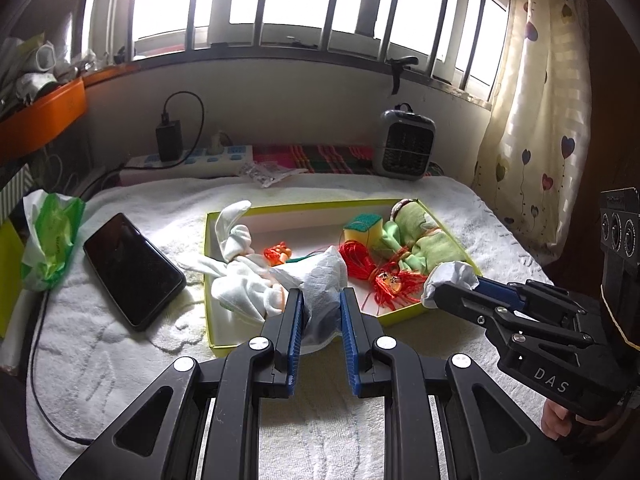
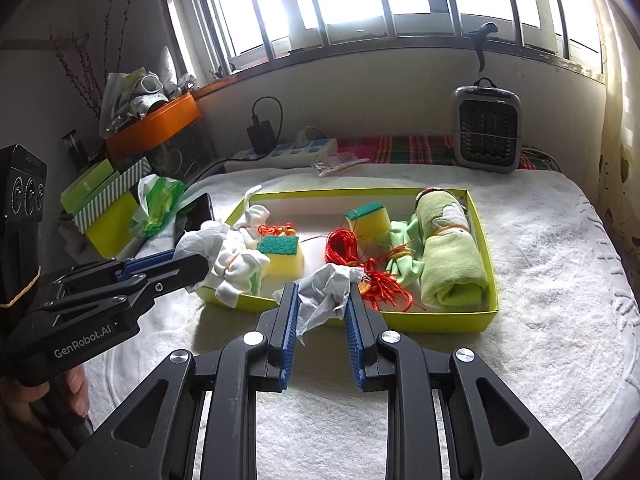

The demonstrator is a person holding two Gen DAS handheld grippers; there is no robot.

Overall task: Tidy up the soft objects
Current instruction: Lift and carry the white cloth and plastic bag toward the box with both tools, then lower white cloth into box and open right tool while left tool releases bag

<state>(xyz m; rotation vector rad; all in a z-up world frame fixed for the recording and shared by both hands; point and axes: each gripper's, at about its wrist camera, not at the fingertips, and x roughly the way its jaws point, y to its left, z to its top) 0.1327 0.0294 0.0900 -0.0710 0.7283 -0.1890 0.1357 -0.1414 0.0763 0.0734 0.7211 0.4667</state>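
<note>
Two sponges [image 2: 368, 220] in tray [image 2: 440, 322].

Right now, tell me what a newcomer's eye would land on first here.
First, the yellow-green box on the white towel, holding a rolled green cloth, tangled red cord and two yellow sponges with green tops. Next, the left gripper and right gripper, each shut on crumpled white tissue at the box's near edge. Behind, a grey heater stands under the barred window.
</note>
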